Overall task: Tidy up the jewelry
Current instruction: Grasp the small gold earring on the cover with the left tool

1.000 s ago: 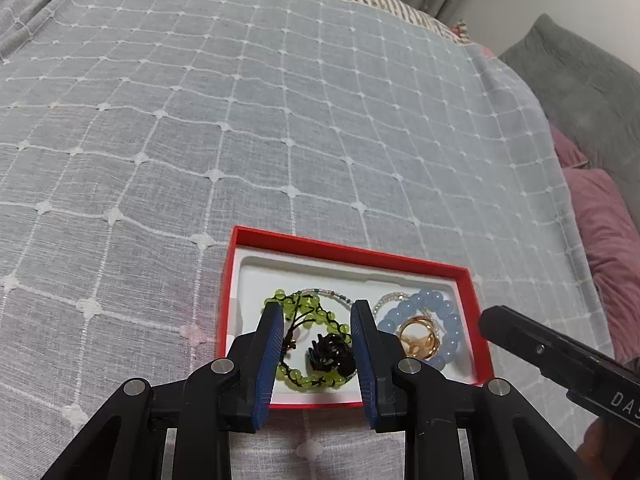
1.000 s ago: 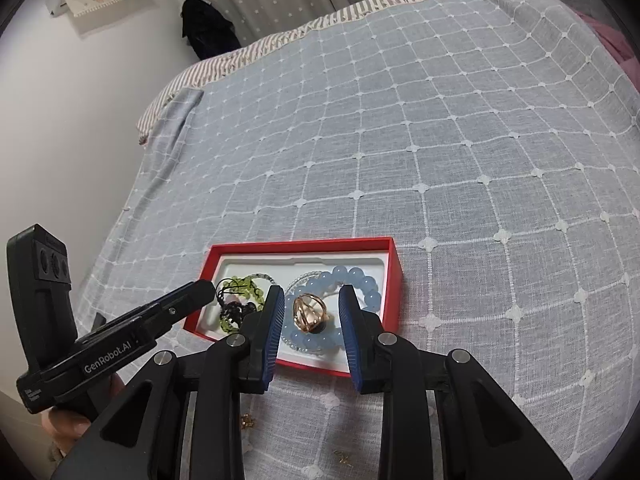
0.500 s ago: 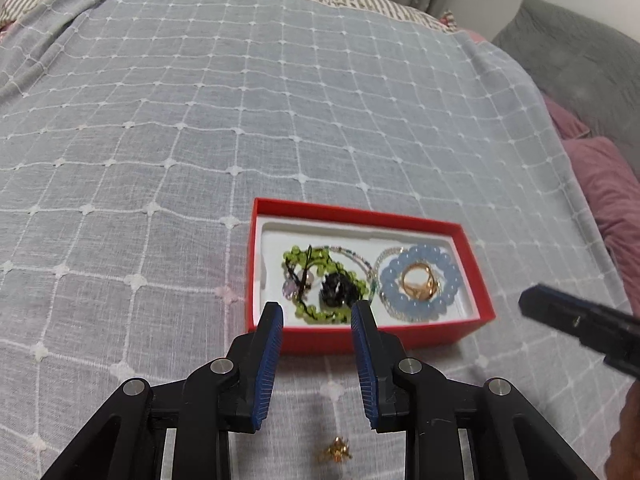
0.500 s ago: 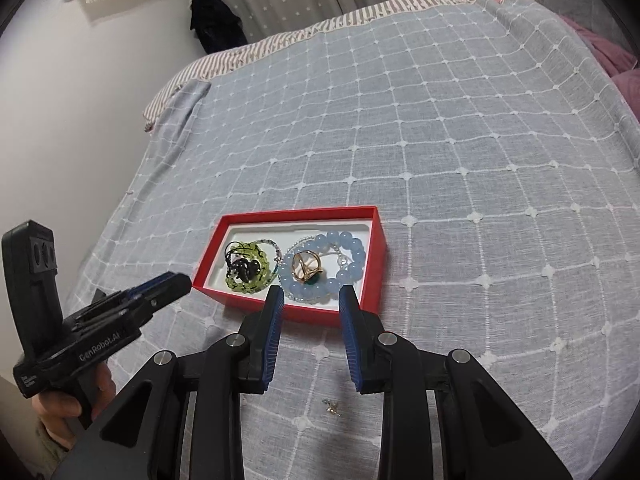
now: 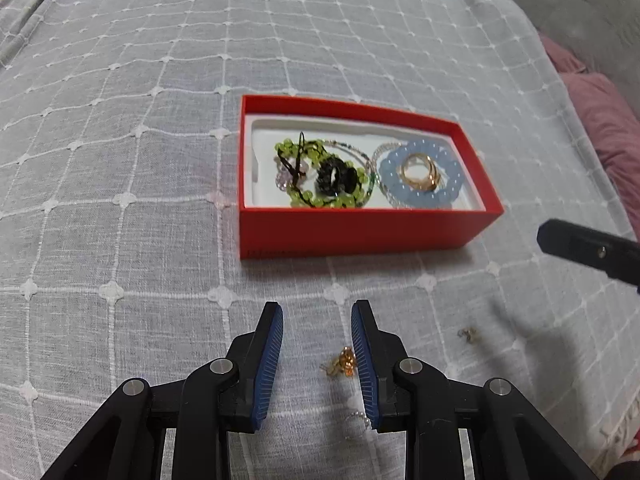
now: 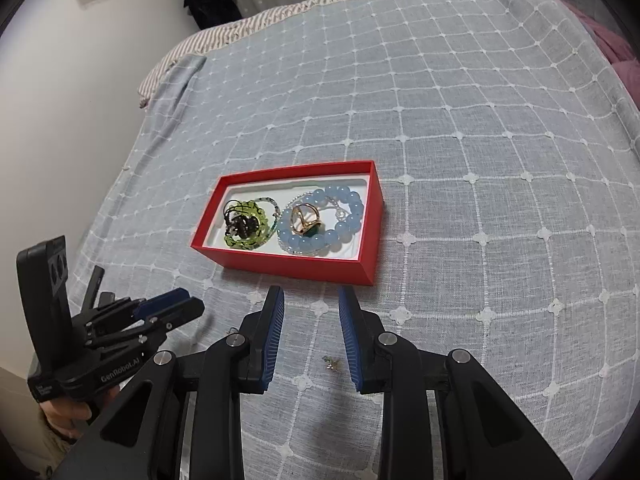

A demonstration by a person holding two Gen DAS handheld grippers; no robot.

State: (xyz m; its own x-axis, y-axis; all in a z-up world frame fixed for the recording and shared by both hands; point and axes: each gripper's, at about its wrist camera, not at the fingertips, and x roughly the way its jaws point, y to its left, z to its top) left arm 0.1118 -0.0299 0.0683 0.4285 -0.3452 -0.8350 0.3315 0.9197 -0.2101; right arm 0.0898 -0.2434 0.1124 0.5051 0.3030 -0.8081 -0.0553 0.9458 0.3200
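Red box (image 5: 352,232) ahead of both hand-held grippers, open bedspread (image 5: 120,160) all around.

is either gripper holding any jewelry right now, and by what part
Nothing is held. The left gripper and right gripper are both open and empty; a small gold piece lies loose on the bedspread.

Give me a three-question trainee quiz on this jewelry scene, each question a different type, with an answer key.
1. True or false: the gold ring lies inside the loop of the blue bead bracelet.
2. Multiple choice: the small amber earring lies
A) in the red box
B) on the bedspread between the left gripper fingers
C) on the pillow
3. Fill in: both the left gripper and right gripper are ____.

Key: 1 true; 2 B; 3 open
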